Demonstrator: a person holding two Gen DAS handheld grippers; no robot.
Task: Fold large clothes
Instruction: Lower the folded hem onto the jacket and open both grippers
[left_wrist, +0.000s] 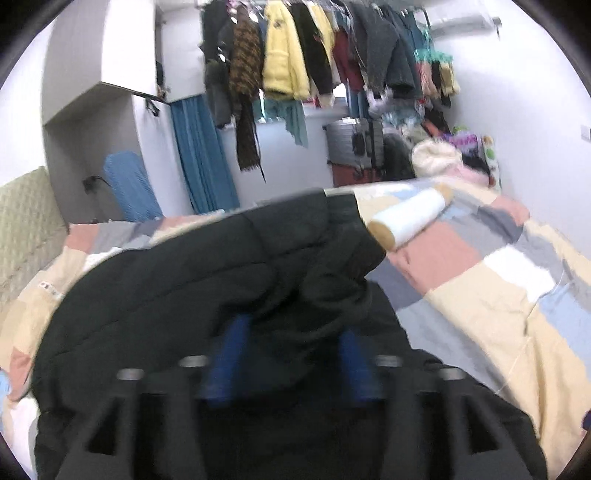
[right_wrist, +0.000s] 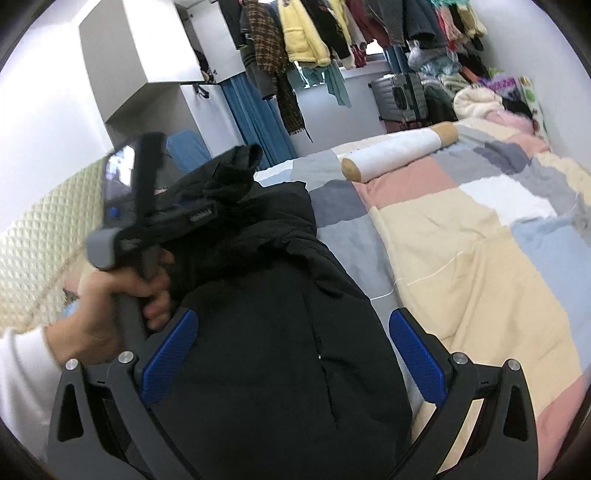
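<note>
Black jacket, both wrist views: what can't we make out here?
- Left gripper: left wrist view is motion-blurred and black jacket bunches over the fingertips, so grip unclear.
- Same gripper from the right wrist view: jacket fabric covers its fingers.
- Jacket's near hem: cut off by the bottom edge in both views.
- Right gripper: open, but contact with the jacket under it can't be judged.
</note>
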